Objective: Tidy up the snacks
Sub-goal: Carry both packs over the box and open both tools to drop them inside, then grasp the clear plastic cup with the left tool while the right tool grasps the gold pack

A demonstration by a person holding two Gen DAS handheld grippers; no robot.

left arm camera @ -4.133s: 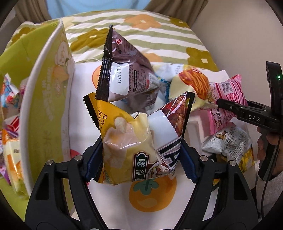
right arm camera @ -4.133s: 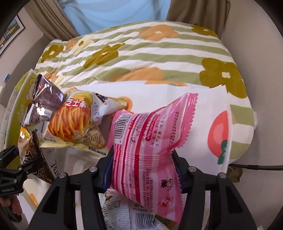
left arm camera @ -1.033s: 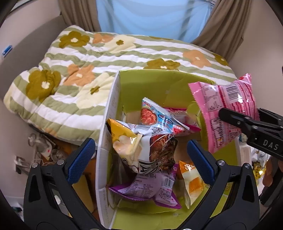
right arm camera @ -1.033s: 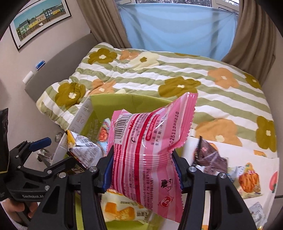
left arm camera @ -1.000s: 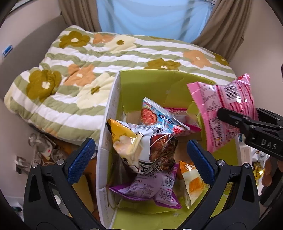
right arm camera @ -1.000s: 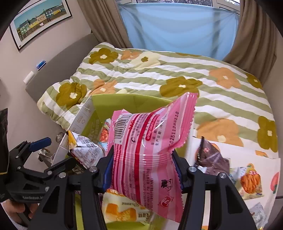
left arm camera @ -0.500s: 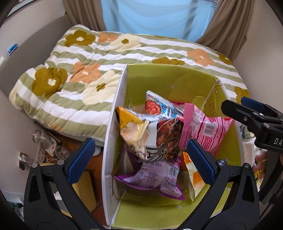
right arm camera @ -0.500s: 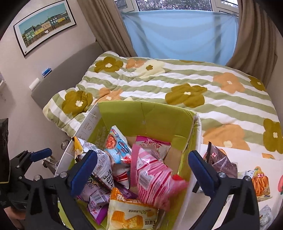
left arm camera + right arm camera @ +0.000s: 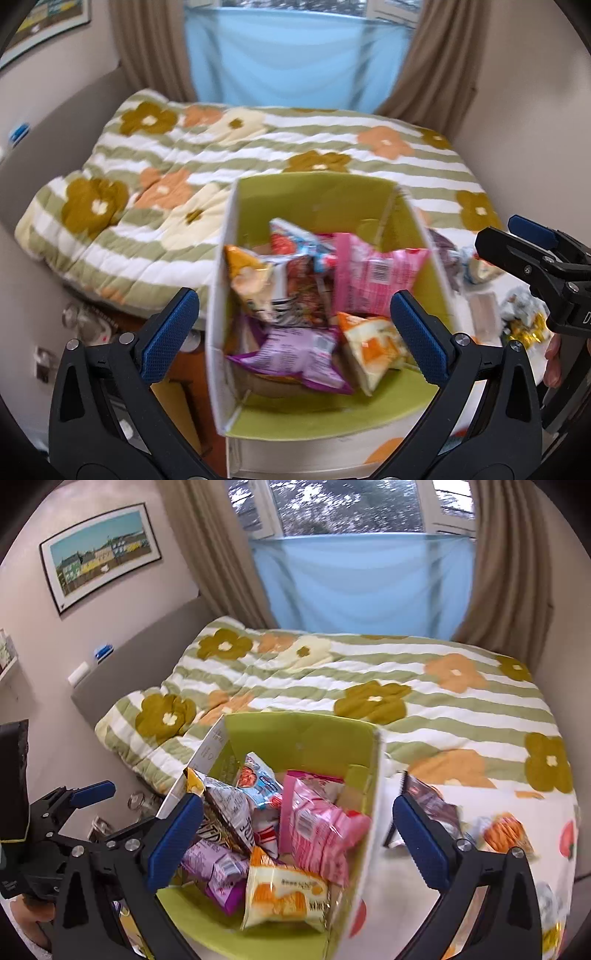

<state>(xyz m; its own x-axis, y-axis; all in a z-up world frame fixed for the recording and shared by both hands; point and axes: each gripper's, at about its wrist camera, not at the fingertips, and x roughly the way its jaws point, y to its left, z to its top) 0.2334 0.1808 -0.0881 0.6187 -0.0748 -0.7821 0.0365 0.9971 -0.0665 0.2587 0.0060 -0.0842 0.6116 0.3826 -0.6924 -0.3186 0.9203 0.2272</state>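
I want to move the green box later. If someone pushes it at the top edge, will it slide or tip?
The box looks like thin cardboard, tall and open, so its wall would probably flex first. It holds only light packets such as the pink bag, so it may tip rather than slide. Pushing low seems safer.

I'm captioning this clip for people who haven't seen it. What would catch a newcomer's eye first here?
First the green box heaped with bright snack bags in the middle of both views, the pink packet lying on top toward its right side. Behind it spreads the flower-patterned striped quilt on the bed. In the foreground the left gripper and right gripper both stand wide open and empty above the box.
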